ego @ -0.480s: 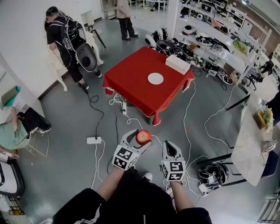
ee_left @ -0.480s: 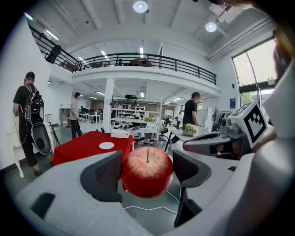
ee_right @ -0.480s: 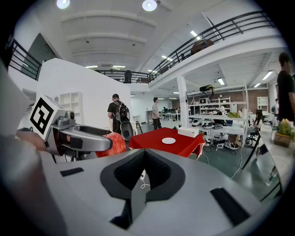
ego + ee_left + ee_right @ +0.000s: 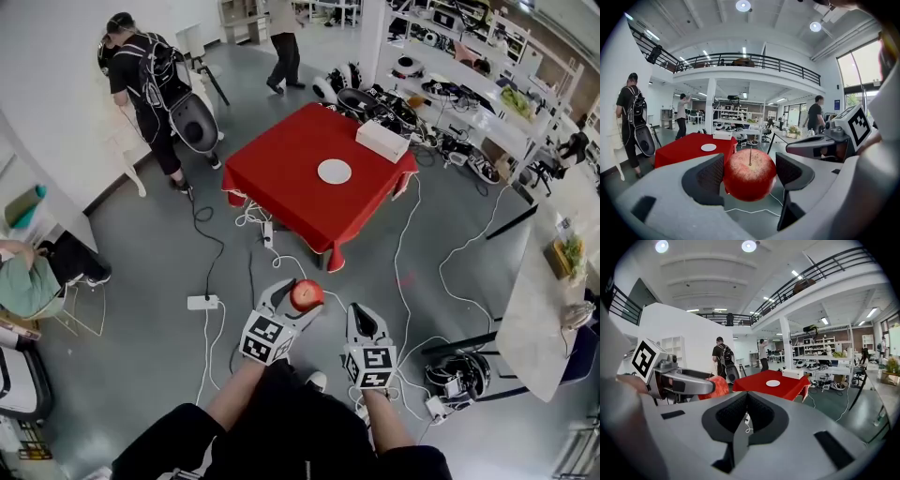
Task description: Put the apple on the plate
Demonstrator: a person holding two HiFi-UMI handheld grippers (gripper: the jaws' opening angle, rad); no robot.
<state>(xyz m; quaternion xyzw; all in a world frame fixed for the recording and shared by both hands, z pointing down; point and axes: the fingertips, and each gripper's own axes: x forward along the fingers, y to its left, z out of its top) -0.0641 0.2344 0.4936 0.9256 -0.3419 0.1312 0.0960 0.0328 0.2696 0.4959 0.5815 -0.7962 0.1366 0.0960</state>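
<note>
A red apple (image 4: pixel 307 294) hangs above the grey floor, with my left gripper (image 4: pixel 300 298) shut on it. In the left gripper view the apple (image 4: pixel 750 174) fills the gap between the dark pads (image 4: pixel 711 174), stem up. My right gripper (image 4: pixel 360 317) is beside it on the right, jaws shut and empty; its pads (image 4: pixel 729 413) meet in the right gripper view. The white plate (image 4: pixel 334 171) lies on a red-clothed table (image 4: pixel 281 173) well ahead of both grippers. From the right gripper the plate (image 4: pixel 773 383) shows far off, with the apple (image 4: pixel 715 386) at the left.
A white box (image 4: pixel 382 140) sits on the table's far corner. White cables and a power strip (image 4: pixel 202 301) trail across the floor between me and the table. A person with a backpack (image 4: pixel 150 84) stands at the left wall. A long white table (image 4: pixel 530 309) runs along the right.
A person at the far end has walked a little to the right. Both grippers and the apple stand as before.
</note>
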